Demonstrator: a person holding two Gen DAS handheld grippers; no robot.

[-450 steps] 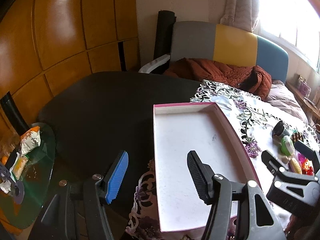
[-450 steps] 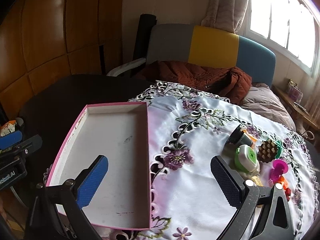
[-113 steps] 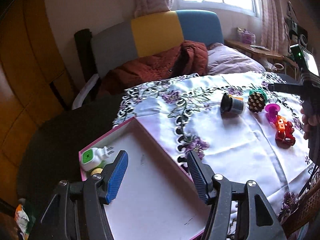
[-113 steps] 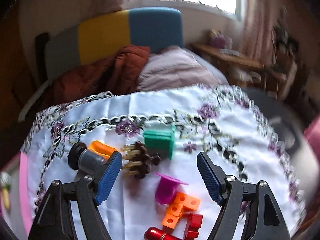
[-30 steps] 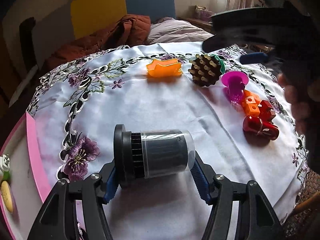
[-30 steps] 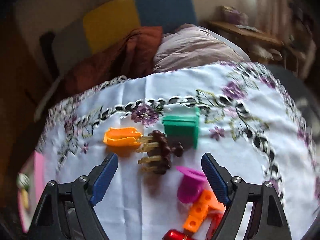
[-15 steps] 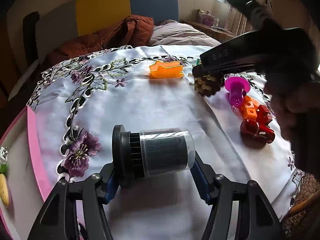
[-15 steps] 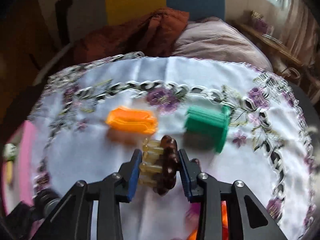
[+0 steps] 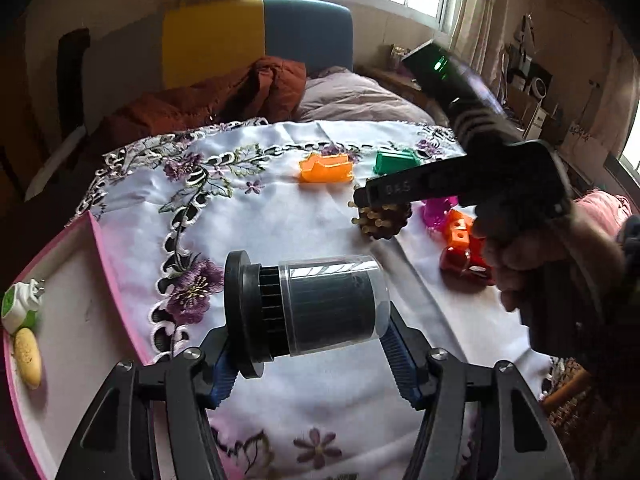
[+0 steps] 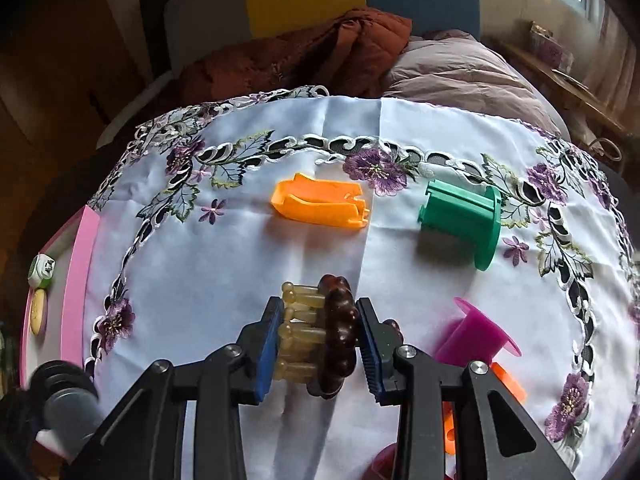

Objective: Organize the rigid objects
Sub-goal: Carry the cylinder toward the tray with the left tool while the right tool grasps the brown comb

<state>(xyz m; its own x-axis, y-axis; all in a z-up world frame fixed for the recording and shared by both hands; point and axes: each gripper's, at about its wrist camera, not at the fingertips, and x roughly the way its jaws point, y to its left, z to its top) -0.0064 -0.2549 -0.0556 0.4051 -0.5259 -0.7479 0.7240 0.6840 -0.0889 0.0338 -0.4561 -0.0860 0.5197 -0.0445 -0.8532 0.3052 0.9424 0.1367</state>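
The left claw (image 9: 310,354) grips a black ribbed cylinder with a clear plastic sleeve (image 9: 308,308), held sideways between its blue pads above a white tablecloth embroidered with purple flowers (image 9: 256,220) that covers the tabletop. The right claw (image 10: 318,346) has just closed on a dark brown round massage brush with pale amber bristles (image 10: 320,332), pads pressing its two sides, the brush low over the cloth. Just right of that claw lie a magenta flanged plastic piece (image 10: 478,338) and an orange plastic block (image 10: 508,386). A red plastic piece (image 9: 460,262) lies near them. Farther back sit an orange open-topped plastic clip (image 10: 320,202) and, well to its right, a green flanged plastic spool (image 10: 464,216) on its side. At the left edge, a shallow pink-rimmed white tray (image 9: 96,248) holds a green-and-white plug adapter (image 9: 20,300) and a pale yellow oval piece (image 9: 27,358), side by side. Beyond the tabletop, a rust-coloured quilted jacket (image 10: 320,52) lies on a bed.
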